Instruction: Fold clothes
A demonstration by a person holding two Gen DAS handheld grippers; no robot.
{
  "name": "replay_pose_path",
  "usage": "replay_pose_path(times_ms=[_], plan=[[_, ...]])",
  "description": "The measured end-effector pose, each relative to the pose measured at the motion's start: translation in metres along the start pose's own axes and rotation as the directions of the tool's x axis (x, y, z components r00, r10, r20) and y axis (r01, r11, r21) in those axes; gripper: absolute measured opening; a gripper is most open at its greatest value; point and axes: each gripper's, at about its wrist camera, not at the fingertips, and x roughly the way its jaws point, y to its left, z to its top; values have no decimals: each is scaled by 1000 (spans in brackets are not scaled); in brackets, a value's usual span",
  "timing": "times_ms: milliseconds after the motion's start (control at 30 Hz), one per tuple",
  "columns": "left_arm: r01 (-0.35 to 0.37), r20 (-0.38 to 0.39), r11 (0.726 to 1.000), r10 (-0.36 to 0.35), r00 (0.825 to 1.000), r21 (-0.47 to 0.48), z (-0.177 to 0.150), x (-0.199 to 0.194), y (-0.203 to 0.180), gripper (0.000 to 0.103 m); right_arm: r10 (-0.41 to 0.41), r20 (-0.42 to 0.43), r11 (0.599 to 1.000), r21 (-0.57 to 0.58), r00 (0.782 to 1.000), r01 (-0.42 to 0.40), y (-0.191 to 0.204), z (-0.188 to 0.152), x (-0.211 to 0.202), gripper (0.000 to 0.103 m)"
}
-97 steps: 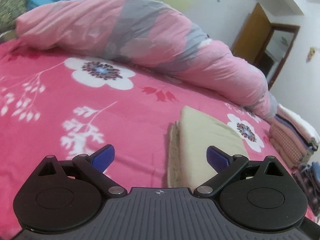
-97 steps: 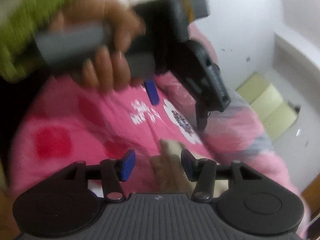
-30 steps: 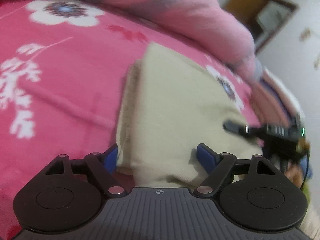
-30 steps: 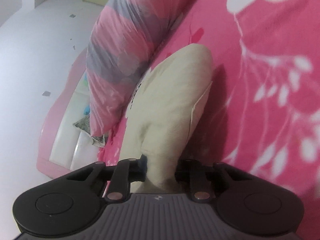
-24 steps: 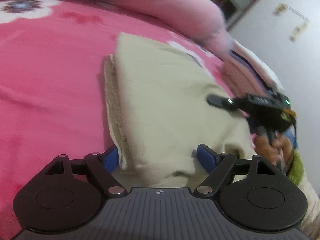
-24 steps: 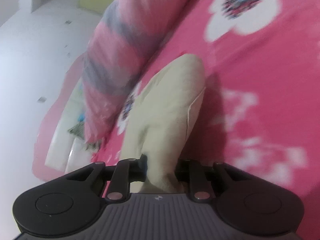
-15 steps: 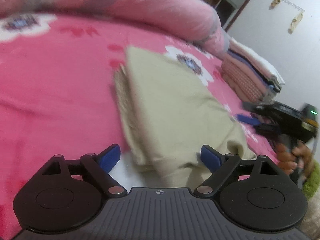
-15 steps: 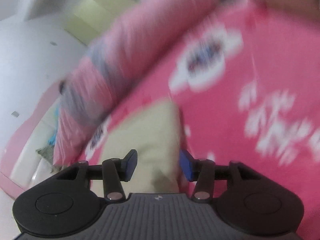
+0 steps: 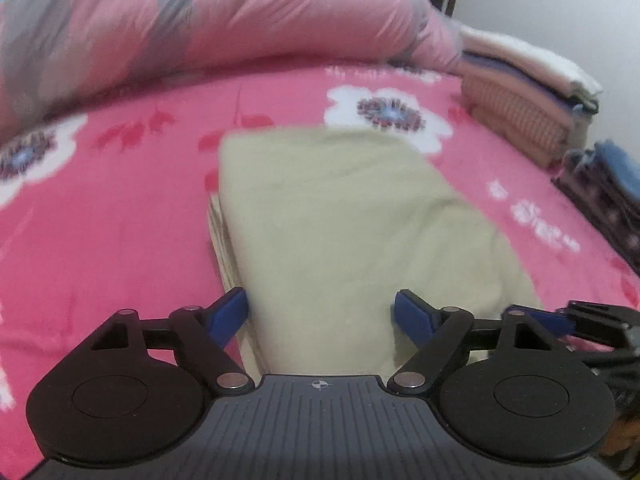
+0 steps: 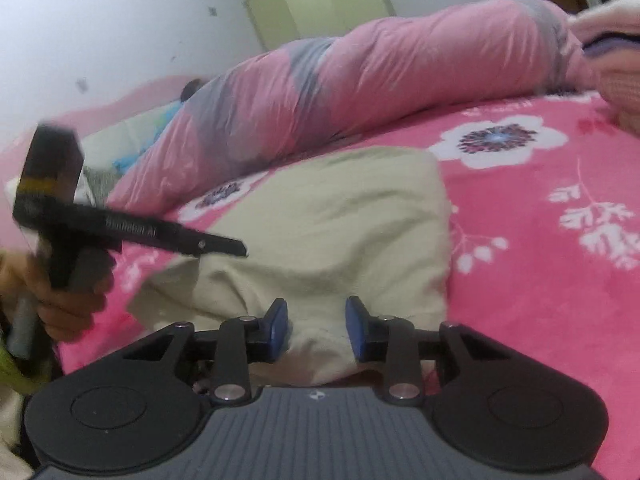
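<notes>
Cloth (image 9: pixel 340 216), beige and folded into a thick rectangle, lies flat on the pink flowered bed (image 9: pixel 100 216) in the left wrist view. The left gripper (image 9: pixel 320 314) hovers at the cloth's near edge with its jaws wide, the blue pads flanking the near end without pinching it. Behind the cloth a pink and grey duvet (image 9: pixel 224 20) is rolled along the far side of the bed. At the right edge sits a stack of folded laundry (image 9: pixel 524 92), with a darker pile (image 9: pixel 600 184) nearer (the picture is blurred, so details are unclear). The tip of the right gripper (image 9: pixel 536 318) pokes in at lower right.

From the right wrist view, the right gripper (image 10: pixel 316 324) sits low over the cloth's (image 10: pixel 340 224) rumpled near end, jaws narrowly parted with fabric bulging between the pads but not clamped. To the left, a hand (image 10: pixel 68 300) holds the left gripper (image 10: pixel 224 246) above the cloth's left side. The duvet (image 10: pixel 360 76) runs across behind it.
</notes>
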Motion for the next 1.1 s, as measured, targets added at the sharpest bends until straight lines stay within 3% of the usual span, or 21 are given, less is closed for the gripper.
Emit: replay_pose_path(times_ms=[100, 167, 267, 333, 400, 467, 500, 567, 700, 800, 1100], plan=[[10, 73, 999, -14, 997, 50, 31, -15, -5, 86, 0, 95, 1000, -22, 995, 2, 1, 20, -18, 34], [30, 76, 993, -39, 996, 114, 54, -5, -17, 89, -13, 145, 999, -42, 989, 19, 3, 31, -20, 34], [61, 4, 965, -64, 998, 253, 84, 37, -49, 89, -14, 119, 997, -77, 993, 23, 0, 32, 2, 34], [72, -61, 933, -54, 997, 354, 93, 75, -73, 89, -18, -13, 996, -92, 1000, 17, -4, 17, 27, 34], [114, -132, 914, -67, 989, 389, 96, 111, -88, 87, -11, 12, 993, -117, 1000, 12, -5, 5, 26, 34], [94, -163, 902, -27, 986, 421, 94, 145, -98, 87, 6, 20, 995, -97, 1000, -4, -9, 0, 22, 33], [77, -160, 901, -8, 987, 426, 91, 156, -97, 88, 19, 23, 997, -75, 1000, -18, -13, 0, 21, 33], [53, -143, 912, 6, 990, 407, 87, 173, -90, 103, 36, 32, 998, -57, 999, -34, -18, -2, 18, 32], [89, -140, 953, -49, 989, 290, 83, 176, -66, 103, 58, 41, 998, -21, 997, -58, -22, -13, 6, 32], [75, -90, 953, -50, 995, 293, 75, 172, -68, 103, 71, 53, 997, 22, 996, -72, -25, -22, -6, 32], [28, -28, 947, -20, 999, 321, 81, 156, -74, 99, -50, 69, 998, 44, 996, 47, -41, -20, -59, 32]])
